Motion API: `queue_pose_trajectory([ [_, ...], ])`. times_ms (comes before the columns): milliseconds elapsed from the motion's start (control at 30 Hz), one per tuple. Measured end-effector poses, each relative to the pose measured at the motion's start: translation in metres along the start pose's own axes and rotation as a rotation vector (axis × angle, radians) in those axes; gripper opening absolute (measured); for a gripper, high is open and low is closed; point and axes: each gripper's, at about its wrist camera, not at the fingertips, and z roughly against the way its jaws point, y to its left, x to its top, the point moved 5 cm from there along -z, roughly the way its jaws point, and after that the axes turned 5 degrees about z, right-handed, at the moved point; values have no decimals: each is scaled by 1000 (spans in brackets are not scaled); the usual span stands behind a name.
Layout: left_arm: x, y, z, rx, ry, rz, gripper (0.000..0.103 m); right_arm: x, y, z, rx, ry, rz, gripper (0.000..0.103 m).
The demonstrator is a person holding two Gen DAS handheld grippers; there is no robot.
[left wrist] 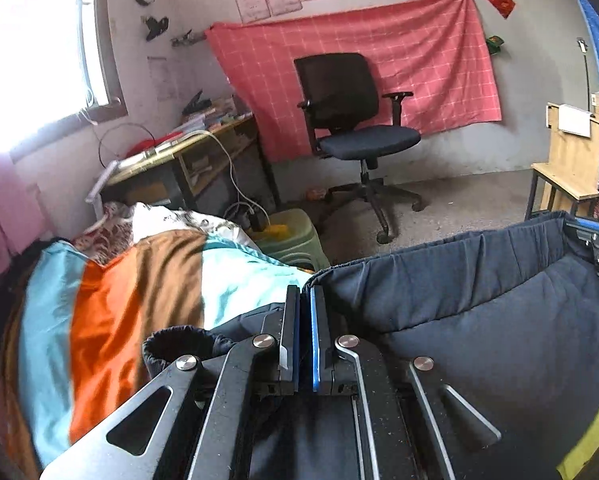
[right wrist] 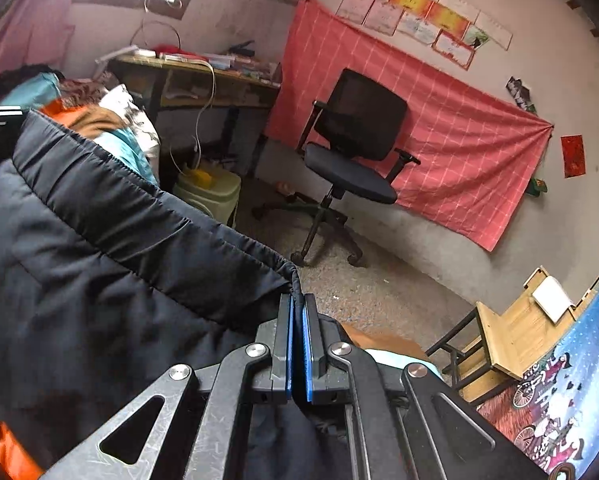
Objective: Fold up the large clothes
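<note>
While I hold the dark padded jacket (left wrist: 479, 300) up off the bed, both of my claws are pinched together on its hem. My left gripper (left wrist: 305, 292) clamps one corner of the elastic edge, with the fabric running away toward three o'clock in its view. My right gripper (right wrist: 297, 300) clamps the other corner, and from there the jacket spreads toward nine and ten o'clock. Between the two grips the hem (right wrist: 159, 196) hangs as a loose, sagging line, not pulled flat.

Below the jacket, at about eight o'clock in the left wrist view, lies the striped quilt (left wrist: 111, 312) in orange, brown and pale blue. A ribbed cuff (left wrist: 175, 346) sits just beside my left claw at seven o'clock, so one sleeve still looks loose rather than tucked in. Beyond, toward twelve o'clock, an office chair (left wrist: 351, 120) stands on the floor before a red checked cloth (left wrist: 419, 60) on the wall, with a cluttered desk (left wrist: 187, 152) at ten o'clock.

I judge the fold is in its early or middle part: the hem is gripped and lifted, ready to be carried over the body. Still to do, as far as I can tell, are laying this edge down, squaring it, tucking the sleeves and making any further folds.
</note>
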Motion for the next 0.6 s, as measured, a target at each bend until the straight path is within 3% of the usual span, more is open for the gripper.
queue_pose_trajectory([
  [300,-28,3,-67,13,81,-6,3,-6,10,-68,-4,46,35,4],
  [433,-34,0,-77,-14,91,-16,3,-13,14,-87,12,58,36,5],
  [533,-30,8,-68,-90,71,44,18,-17,15,-91,25,54,35,8],
  [600,-26,12,-57,-147,53,95,50,-17,11,-87,38,35,7,11],
])
